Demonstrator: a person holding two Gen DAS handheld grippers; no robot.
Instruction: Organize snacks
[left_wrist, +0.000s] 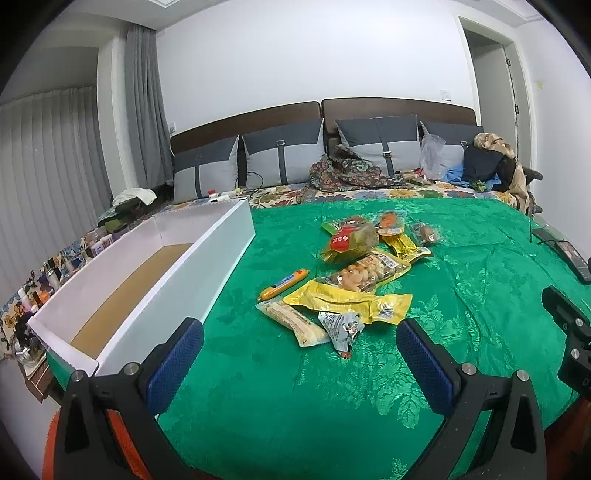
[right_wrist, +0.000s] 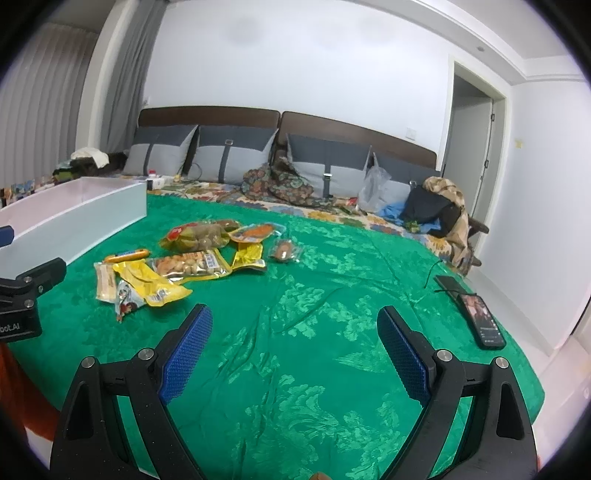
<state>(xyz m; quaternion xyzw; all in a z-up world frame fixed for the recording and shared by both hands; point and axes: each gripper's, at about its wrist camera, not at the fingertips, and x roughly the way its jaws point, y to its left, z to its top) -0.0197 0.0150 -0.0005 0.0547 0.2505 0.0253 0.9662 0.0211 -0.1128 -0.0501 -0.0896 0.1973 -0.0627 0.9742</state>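
Several snack packets lie in a loose pile on the green bedspread: a yellow packet, a clear bag of puffs, an orange sausage stick, a silver packet and a wafer bar. The pile shows left of centre in the right wrist view. A long white box, empty with a brown floor, stands to the left. My left gripper is open and empty, just short of the pile. My right gripper is open and empty over bare bedspread.
A phone and a dark remote lie near the bed's right edge. Pillows, a floral blanket, a plastic bag and clothes sit along the headboard. Bottles crowd a shelf left of the box. A doorway is far right.
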